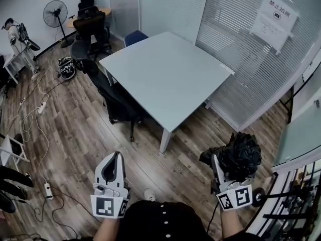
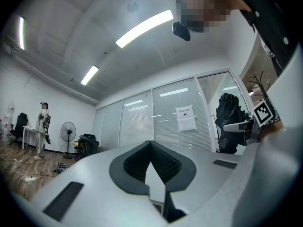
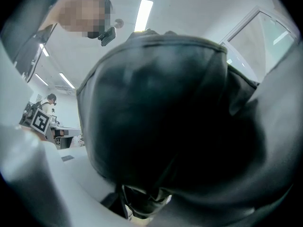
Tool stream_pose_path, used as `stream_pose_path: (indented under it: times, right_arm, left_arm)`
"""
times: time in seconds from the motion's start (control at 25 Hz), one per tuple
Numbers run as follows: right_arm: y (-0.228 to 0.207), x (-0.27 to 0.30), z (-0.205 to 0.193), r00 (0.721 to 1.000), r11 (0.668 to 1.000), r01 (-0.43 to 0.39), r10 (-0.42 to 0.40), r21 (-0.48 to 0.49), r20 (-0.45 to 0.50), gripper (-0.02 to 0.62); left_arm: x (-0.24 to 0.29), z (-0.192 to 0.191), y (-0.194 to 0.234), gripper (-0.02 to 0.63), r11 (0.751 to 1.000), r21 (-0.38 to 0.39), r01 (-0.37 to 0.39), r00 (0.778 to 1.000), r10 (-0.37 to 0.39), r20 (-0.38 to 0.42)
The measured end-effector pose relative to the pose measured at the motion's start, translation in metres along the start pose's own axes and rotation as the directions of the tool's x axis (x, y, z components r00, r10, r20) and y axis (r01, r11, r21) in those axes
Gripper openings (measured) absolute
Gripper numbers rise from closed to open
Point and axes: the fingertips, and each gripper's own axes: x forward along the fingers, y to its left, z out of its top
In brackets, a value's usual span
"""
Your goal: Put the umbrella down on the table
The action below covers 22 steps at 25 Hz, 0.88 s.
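Observation:
A black folded umbrella (image 1: 241,154) bunches up between the jaws of my right gripper (image 1: 224,163), low right in the head view, which is shut on it. It hangs over the wood floor, short of the pale grey table (image 1: 165,74). Through the right gripper view the umbrella (image 3: 165,117) fills almost the whole frame and hides the jaws. My left gripper (image 1: 113,160) is at the lower left, shut with nothing in it; its dark pads (image 2: 163,162) meet at the tips. The umbrella (image 2: 229,122) also shows to the right in the left gripper view.
A black office chair (image 1: 118,102) stands against the table's near left side, and a blue chair (image 1: 135,36) at its far corner. Cables and a power strip (image 1: 47,189) lie on the floor at left. A glass wall with blinds (image 1: 251,49) runs along the right.

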Motion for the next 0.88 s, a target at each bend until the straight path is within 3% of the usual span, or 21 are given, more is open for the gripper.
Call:
stream_pose_path:
  times: [0.36, 0.88]
  right_arm:
    - [0.017, 0.02, -0.013, 1.0, 1.0, -0.001, 0.001, 0.004, -0.024, 0.273]
    - [-0.01, 0.062, -0.028, 0.999, 0.999, -0.018, 0.019, 0.036, -0.039, 0.273]
  left_arm:
    - [0.013, -0.011, 0.026, 0.014, 1.0, 0.002, 0.018, 1.0, -0.018, -0.026]
    - [0.049, -0.025, 0.028, 0.014, 1.0, 0.001, -0.011, 0.999, 0.011, -0.049]
